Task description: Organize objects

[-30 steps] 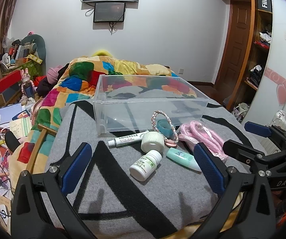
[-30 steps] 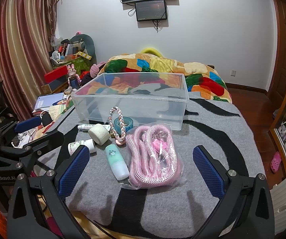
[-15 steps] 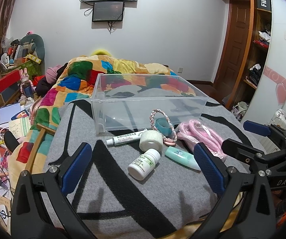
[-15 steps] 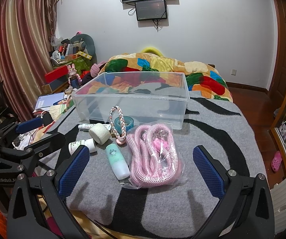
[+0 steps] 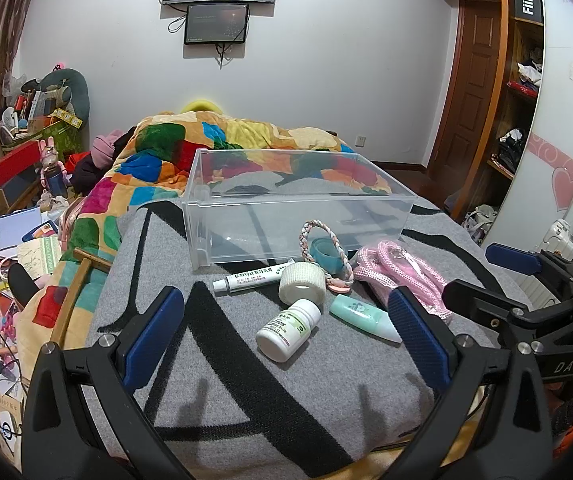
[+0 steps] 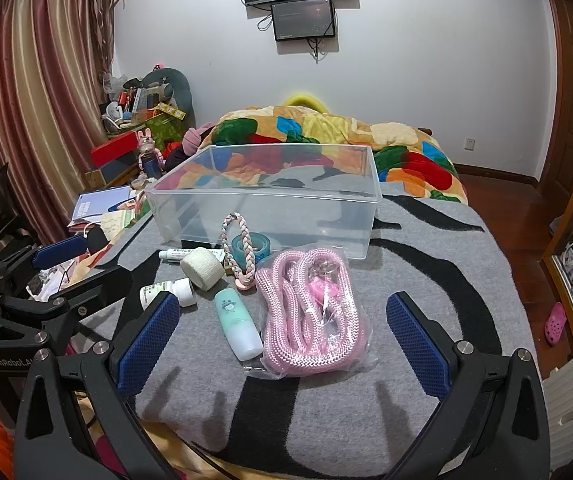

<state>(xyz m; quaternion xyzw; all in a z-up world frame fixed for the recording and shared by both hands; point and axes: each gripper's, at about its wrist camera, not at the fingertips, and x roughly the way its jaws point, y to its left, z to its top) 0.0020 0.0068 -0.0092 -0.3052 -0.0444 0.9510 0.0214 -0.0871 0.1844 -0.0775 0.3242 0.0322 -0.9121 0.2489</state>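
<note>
An empty clear plastic bin (image 5: 298, 204) (image 6: 270, 196) stands on a grey and black blanket. In front of it lie a white pill bottle (image 5: 288, 330) (image 6: 168, 292), a white bandage roll (image 5: 301, 282) (image 6: 201, 269), an ointment tube (image 5: 252, 278), a mint green bottle (image 5: 364, 317) (image 6: 238, 326), a braided ring (image 5: 322, 248) (image 6: 240, 248), a teal tape roll (image 5: 328, 252) (image 6: 252, 248) and a bagged pink rope (image 5: 402, 276) (image 6: 312, 312). My left gripper (image 5: 286, 340) is open, just short of the pill bottle. My right gripper (image 6: 282, 340) is open, near the rope.
A colourful quilt (image 5: 214, 148) lies behind the bin. Cluttered books and boxes (image 5: 18, 208) fill the floor at the left. A wooden wardrobe (image 5: 506, 92) stands at the right. The blanket's front edge is under both grippers.
The left gripper has drifted slightly forward and left toward the pill bottle. The right gripper has barely moved. Both stay open.
</note>
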